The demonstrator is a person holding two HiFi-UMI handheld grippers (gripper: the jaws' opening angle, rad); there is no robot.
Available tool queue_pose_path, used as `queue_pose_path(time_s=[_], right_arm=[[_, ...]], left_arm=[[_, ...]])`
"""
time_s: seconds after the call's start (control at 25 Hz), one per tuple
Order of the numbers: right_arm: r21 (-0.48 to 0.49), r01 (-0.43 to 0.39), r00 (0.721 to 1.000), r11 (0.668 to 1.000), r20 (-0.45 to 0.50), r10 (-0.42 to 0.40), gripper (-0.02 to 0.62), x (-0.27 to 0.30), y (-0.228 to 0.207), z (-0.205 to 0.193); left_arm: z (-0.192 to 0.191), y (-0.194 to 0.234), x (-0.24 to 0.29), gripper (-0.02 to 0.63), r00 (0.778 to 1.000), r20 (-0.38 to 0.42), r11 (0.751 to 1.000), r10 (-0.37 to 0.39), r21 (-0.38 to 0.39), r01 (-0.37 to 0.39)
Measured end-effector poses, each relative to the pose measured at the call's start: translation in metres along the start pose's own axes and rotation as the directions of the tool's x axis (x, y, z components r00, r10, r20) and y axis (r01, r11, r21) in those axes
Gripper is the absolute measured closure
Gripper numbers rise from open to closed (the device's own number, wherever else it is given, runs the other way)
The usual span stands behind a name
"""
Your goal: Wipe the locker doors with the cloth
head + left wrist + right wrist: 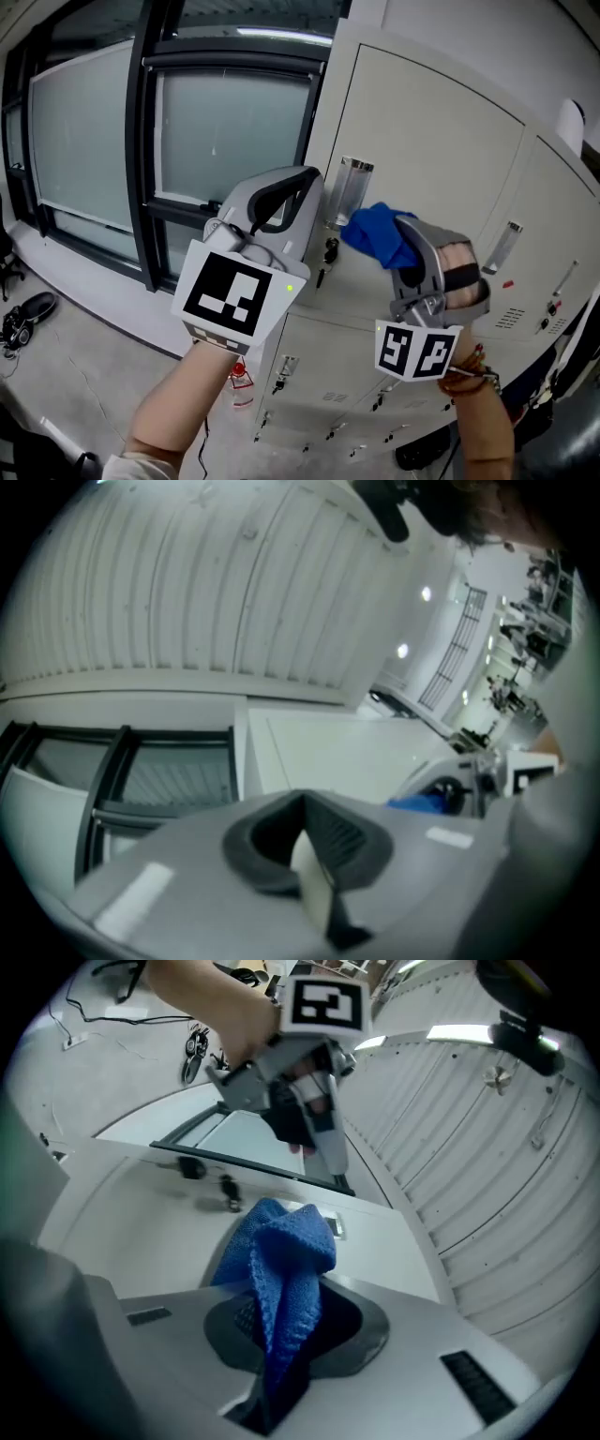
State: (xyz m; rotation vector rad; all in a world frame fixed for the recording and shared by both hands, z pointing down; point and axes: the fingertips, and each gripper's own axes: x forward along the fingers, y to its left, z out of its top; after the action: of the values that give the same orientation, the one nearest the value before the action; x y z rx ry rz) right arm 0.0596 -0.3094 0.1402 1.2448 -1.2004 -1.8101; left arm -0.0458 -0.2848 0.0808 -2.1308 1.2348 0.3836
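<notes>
Head view: right gripper (405,246) grasps blue cloth (372,234) near locker door (427,141).
Left gripper (298,187), at nine o'clock, clenched empty; wiping seemingly not yet started.

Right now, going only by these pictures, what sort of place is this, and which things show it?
Probably a locker area in a workplace building: a bank of pale lockers with key locks, a large dark-framed window beside them, and a hard floor.

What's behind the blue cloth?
The pale locker door; a clear handle shows just beside the blue cloth. The patch of door right behind it is hidden.
</notes>
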Motion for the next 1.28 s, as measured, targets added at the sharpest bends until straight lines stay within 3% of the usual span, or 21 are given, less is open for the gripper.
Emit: queue_pose_path(time_s=[0.2,0.32,0.48,0.72,0.92,1.0,1.08,1.2,1.28], right_arm=[[-0.058,-0.118,0.992,0.991,0.026,0.12,0.548,-0.041,0.107,0.019],[-0.082,-0.143,0.988,0.986,0.047,0.148,0.548,-0.048,0.143,0.036],[-0.031,-0.155,0.985,0.987,0.067,0.157,0.546,-0.041,0.145,0.046],[0.066,-0.132,0.989,0.989,0.08,0.127,0.546,-0.026,0.115,0.052],[0.253,-0.143,0.989,0.957,0.067,0.13,0.546,-0.021,0.091,0.046],[0.39,-0.162,0.987,0.906,0.053,0.154,0.546,-0.026,0.088,0.036],[0.556,-0.189,0.98,0.81,0.06,0.187,0.546,-0.038,0.09,0.025],[0.759,-0.243,0.966,0.604,0.133,0.221,0.546,-0.067,0.106,0.018],[0.863,-0.264,0.955,0.43,0.173,0.239,0.546,-0.092,0.123,0.017]], left_arm=[[-0.014,-0.01,-0.001,0.607,1.0,-0.024,1.0,-0.016,-0.018,0.015],[-0.026,-0.016,-0.001,0.607,0.999,-0.041,0.999,-0.022,-0.041,0.02],[-0.039,-0.017,-0.002,0.607,0.998,-0.061,0.998,-0.016,-0.067,0.012],[-0.047,-0.014,-0.006,0.607,0.997,-0.081,0.998,-0.015,-0.056,0.011],[-0.046,-0.016,-0.011,0.607,0.996,-0.09,0.998,-0.019,-0.064,0.013],[-0.05,-0.023,-0.016,0.607,0.995,-0.099,0.997,-0.024,-0.078,0.016],[-0.058,-0.035,-0.024,0.607,0.993,-0.109,0.994,-0.035,-0.109,0.023],[-0.08,-0.065,-0.048,0.607,0.988,-0.136,0.984,-0.076,-0.17,0.052],[-0.103,-0.089,-0.072,0.607,0.979,-0.178,0.979,-0.099,-0.194,0.064]])
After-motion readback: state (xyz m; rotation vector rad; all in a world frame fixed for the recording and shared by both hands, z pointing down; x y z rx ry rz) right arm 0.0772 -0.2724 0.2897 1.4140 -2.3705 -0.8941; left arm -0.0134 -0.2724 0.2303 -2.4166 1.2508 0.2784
